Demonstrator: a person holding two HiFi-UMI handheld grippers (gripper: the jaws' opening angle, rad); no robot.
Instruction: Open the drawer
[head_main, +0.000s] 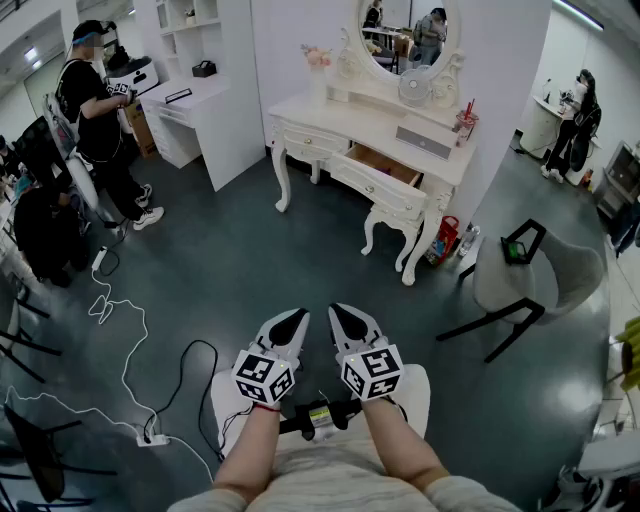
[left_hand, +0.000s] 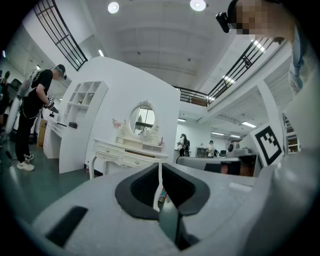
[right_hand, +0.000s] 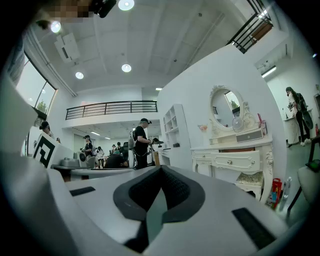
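A white dressing table (head_main: 300, 110) stands across the dark floor, far from me. Its middle drawer (head_main: 385, 170) is pulled out, and the wooden inside shows. The table also appears small in the left gripper view (left_hand: 120, 150) and at the right of the right gripper view (right_hand: 235, 150). My left gripper (head_main: 297, 316) and right gripper (head_main: 338, 311) hang side by side close to my body, level, pointing toward the table. Both are shut with nothing between the jaws. The left gripper (left_hand: 160, 165) shows only a thin slit between its tips; the tips of the right gripper (right_hand: 161, 168) meet.
A grey chair (head_main: 540, 275) stands right of the table, with a red container (head_main: 447, 238) by the table leg. Cables (head_main: 120, 340) and a power strip (head_main: 152, 438) lie on the floor at left. A person (head_main: 95, 110) stands by a white desk (head_main: 200, 110).
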